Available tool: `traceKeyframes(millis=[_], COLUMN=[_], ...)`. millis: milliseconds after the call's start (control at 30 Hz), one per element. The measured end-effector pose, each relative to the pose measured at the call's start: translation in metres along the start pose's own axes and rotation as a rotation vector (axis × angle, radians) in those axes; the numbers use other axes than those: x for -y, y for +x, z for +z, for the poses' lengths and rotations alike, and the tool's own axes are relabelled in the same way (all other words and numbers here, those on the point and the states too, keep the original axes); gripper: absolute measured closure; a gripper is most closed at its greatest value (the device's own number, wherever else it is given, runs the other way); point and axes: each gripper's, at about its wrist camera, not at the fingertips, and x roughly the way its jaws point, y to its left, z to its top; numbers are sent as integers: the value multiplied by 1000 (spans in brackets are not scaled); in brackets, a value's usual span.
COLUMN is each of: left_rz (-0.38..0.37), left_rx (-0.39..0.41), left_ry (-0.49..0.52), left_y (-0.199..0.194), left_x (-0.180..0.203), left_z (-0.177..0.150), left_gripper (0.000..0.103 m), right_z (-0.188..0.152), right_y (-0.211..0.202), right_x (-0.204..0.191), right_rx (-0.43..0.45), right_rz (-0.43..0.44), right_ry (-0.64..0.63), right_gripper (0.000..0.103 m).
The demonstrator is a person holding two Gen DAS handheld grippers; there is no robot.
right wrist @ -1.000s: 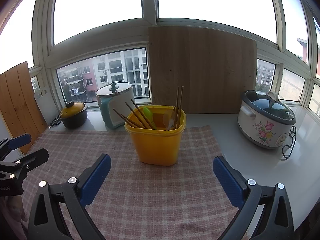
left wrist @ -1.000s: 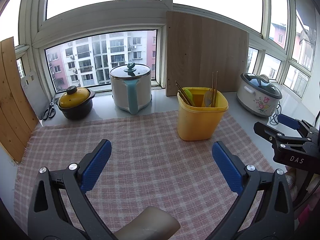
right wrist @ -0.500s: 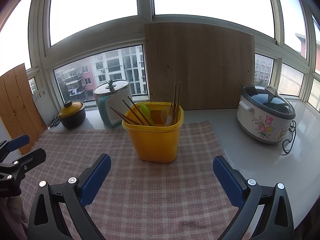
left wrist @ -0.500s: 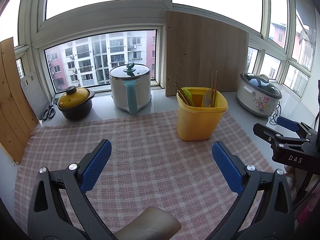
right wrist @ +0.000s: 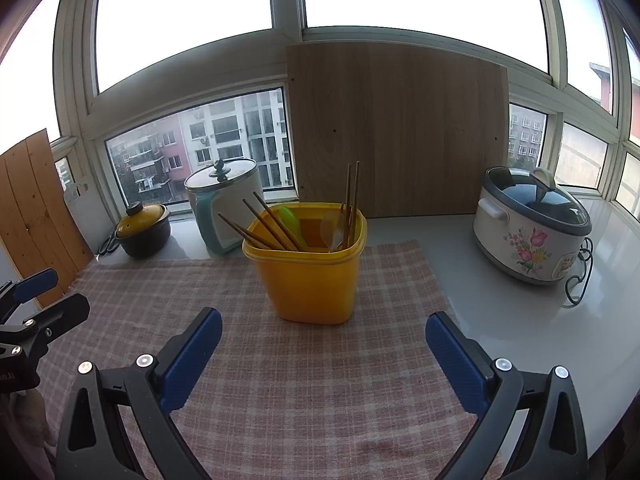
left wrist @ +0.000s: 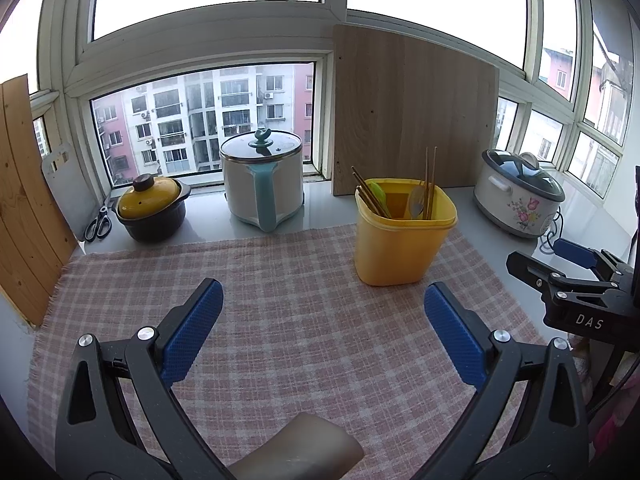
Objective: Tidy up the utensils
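A yellow plastic holder (left wrist: 400, 240) (right wrist: 310, 272) stands on the pink checked cloth (left wrist: 280, 300) (right wrist: 300, 380). Inside it lean several brown chopsticks (right wrist: 264, 226), a green spoon (right wrist: 291, 220) and a pale spoon (right wrist: 334, 230). My left gripper (left wrist: 322, 320) is open over the cloth, with the holder ahead to its right. My right gripper (right wrist: 322, 350) is open too, nothing between its blue pads, the holder just ahead of it. Each gripper shows at the edge of the other's view: the right gripper (left wrist: 576, 276), the left gripper (right wrist: 36, 308).
On the sill behind stand a white pot with a teal handle (left wrist: 262, 178), a small yellow-lidded casserole (left wrist: 151, 208), scissors (left wrist: 99, 224) and a floral cooker (left wrist: 518, 194) (right wrist: 532, 224) with its cord. A wooden board (right wrist: 396, 132) leans on the window; planks (left wrist: 24, 200) stand at the left.
The right gripper has drifted right and slightly back, so the holder now sits left of centre in its view. The left gripper has hardly moved. Both stay open.
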Motion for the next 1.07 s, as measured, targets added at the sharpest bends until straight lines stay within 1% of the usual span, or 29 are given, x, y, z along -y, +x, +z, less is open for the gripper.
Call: traceKeyframes(millis=[433, 867, 1067], left_rz=[1, 2, 17], left_rx=[1, 3, 10], left_ry=[-1, 1, 9], left_y=[0, 1, 3], left_x=[0, 1, 0], left_z=[0, 0, 1], left_gripper=[1, 1, 1], right_z=[-1, -10, -10], right_y=[2, 4, 4], right_x=[2, 2, 2], right_rx=[-3, -21, -27], right_rz=[-1, -11, -15], right_ry=[2, 24, 34], right_gripper=[0, 0, 0])
